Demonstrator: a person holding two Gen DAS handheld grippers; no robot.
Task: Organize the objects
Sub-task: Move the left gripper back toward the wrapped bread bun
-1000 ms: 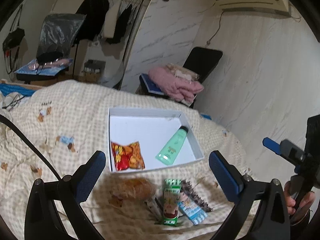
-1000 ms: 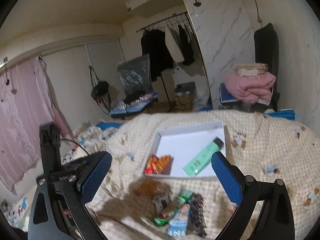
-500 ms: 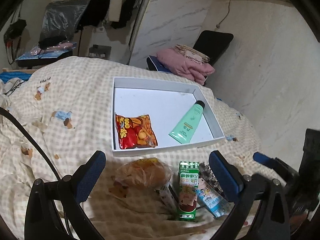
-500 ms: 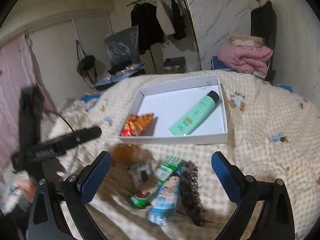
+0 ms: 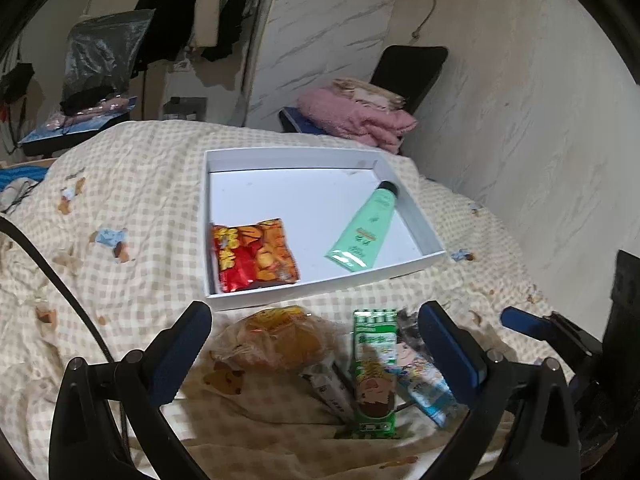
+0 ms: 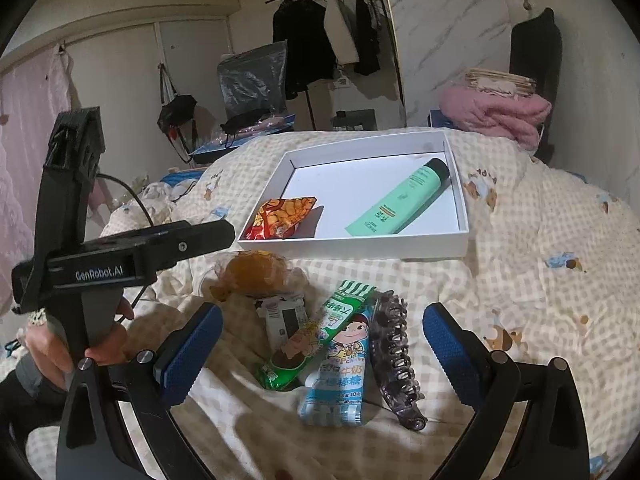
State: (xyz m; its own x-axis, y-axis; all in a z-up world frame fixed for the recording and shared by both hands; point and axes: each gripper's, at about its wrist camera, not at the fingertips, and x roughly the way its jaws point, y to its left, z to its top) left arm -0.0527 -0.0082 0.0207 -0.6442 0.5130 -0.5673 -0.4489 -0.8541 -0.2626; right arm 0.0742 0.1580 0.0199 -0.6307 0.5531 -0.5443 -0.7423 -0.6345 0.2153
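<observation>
A white shallow box (image 5: 420,216) (image 6: 352,246) lies on the checked quilt. It holds a red-orange snack bag (image 5: 254,258) (image 6: 282,216) and a green tube (image 5: 364,228) (image 6: 400,200). In front of the box lie a wrapped bun (image 5: 276,338) (image 6: 256,270), a small black-and-white packet (image 6: 286,318), a green candy pack (image 5: 374,372) (image 6: 316,332), a blue candy pack (image 5: 424,384) (image 6: 338,376) and a dark hair claw (image 6: 394,354). My left gripper (image 5: 316,358) is open and empty above the bun and packs. My right gripper (image 6: 322,354) is open and empty above the same pile.
The left gripper's body (image 6: 100,252) and the hand holding it show at the left of the right wrist view. The right gripper (image 5: 560,332) shows at the right of the left wrist view. A chair with pink blankets (image 5: 356,116) stands behind the bed.
Both grippers have tilted down and come closer to the pile in front of the box. Both stay open and empty. The objects have not moved.
</observation>
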